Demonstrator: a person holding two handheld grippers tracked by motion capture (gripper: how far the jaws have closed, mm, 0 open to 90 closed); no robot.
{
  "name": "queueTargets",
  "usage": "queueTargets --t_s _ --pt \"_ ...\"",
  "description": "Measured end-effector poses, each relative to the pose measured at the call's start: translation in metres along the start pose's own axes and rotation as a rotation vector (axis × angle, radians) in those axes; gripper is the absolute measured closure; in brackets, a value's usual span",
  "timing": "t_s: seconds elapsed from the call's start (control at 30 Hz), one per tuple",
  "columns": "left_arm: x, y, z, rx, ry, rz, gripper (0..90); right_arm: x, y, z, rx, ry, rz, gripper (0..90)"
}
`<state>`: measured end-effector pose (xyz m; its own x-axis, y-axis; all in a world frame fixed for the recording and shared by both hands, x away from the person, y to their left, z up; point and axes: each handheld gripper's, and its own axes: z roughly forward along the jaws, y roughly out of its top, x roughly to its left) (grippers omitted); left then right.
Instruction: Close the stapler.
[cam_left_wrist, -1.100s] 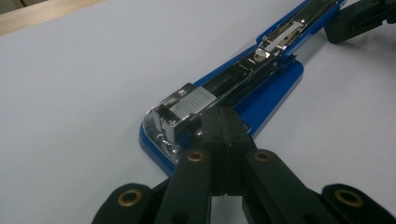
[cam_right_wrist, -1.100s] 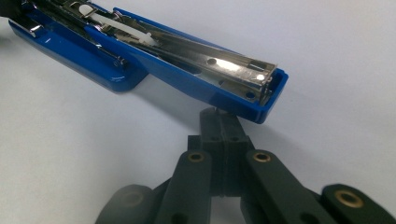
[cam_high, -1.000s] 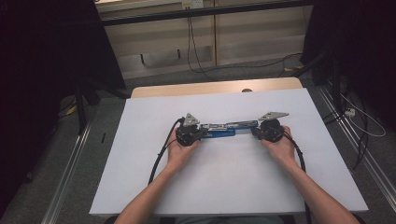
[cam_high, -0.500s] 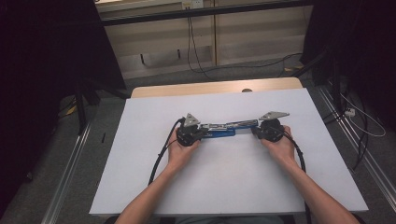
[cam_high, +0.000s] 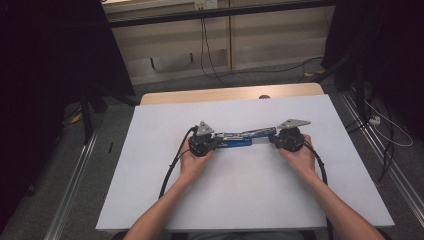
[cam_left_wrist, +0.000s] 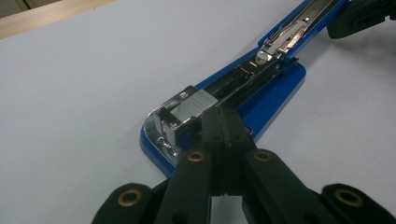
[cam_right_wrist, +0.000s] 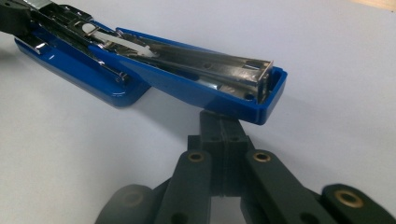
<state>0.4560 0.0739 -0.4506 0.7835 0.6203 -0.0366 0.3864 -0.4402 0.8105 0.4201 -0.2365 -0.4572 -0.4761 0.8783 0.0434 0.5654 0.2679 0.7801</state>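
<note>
A blue stapler (cam_high: 240, 139) lies swung open flat in the middle of the white table (cam_high: 240, 200). In the left gripper view its base (cam_left_wrist: 275, 88) carries a metal magazine with a block of staples (cam_left_wrist: 196, 105) at the near end. My left gripper (cam_left_wrist: 222, 119) is shut, its tips against that block; in the high view the left gripper (cam_high: 216, 142) sits at the stapler's left end. My right gripper (cam_right_wrist: 224, 123) is shut too, its tips tucked under the end of the blue lid (cam_right_wrist: 201, 88); the high view shows the right gripper (cam_high: 274, 138) at the stapler's right end.
A wooden table edge (cam_high: 230, 95) runs beyond the white sheet. A black cable (cam_high: 172, 165) trails from the left gripper toward the near edge. Floor cables (cam_high: 385, 130) and metal rails lie to the right of the table, dark curtains on both sides.
</note>
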Motion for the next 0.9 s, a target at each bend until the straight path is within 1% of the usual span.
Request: queueTargets --t_s 0.2,0.37,0.4,0.47,0.6,0.7,0.73,0.77,0.8,0.9 --pt "0.0005 0.0001 -0.0001 0.000 0.001 0.003 90.0 0.0009 0.0013 -0.0012 -0.014 0.005 -0.005 90.0" --pt "0.0004 0.0003 -0.0002 0.003 0.002 -0.002 90.0 -0.0001 0.0011 -0.0018 -0.019 0.006 -0.002 90.0" --pt "0.0006 0.0003 -0.0003 0.004 0.002 -0.003 90.0 -0.0002 0.0015 -0.0023 -0.020 0.003 -0.007 90.0" --pt "0.0016 0.0001 -0.0003 0.002 -0.006 -0.008 90.0 -0.0007 0.0018 -0.0030 -0.025 0.001 -0.001 90.0" --pt "0.0016 0.0002 -0.0004 0.003 -0.006 -0.006 90.0 -0.0015 0.0012 -0.0027 -0.026 0.004 0.004 90.0" --pt "0.0013 0.0000 -0.0003 0.001 -0.008 -0.014 90.0 -0.0018 0.0018 -0.0035 -0.032 0.005 0.005 90.0" --pt "0.0015 -0.0001 -0.0007 0.011 -0.016 -0.021 90.0 -0.0020 0.0021 -0.0042 -0.036 0.005 0.007 90.0" --pt "0.0013 -0.0004 -0.0005 0.002 -0.021 -0.029 90.0 -0.0023 0.0022 -0.0047 -0.040 0.003 0.009 90.0" --pt "0.0015 -0.0004 -0.0009 0.003 -0.012 -0.016 90.0 -0.0027 0.0022 -0.0051 -0.042 0.002 0.009 90.0" --pt "0.0015 -0.0009 -0.0007 -0.002 -0.014 -0.022 90.0 -0.0033 0.0025 -0.0065 -0.058 0.008 0.009 90.0"
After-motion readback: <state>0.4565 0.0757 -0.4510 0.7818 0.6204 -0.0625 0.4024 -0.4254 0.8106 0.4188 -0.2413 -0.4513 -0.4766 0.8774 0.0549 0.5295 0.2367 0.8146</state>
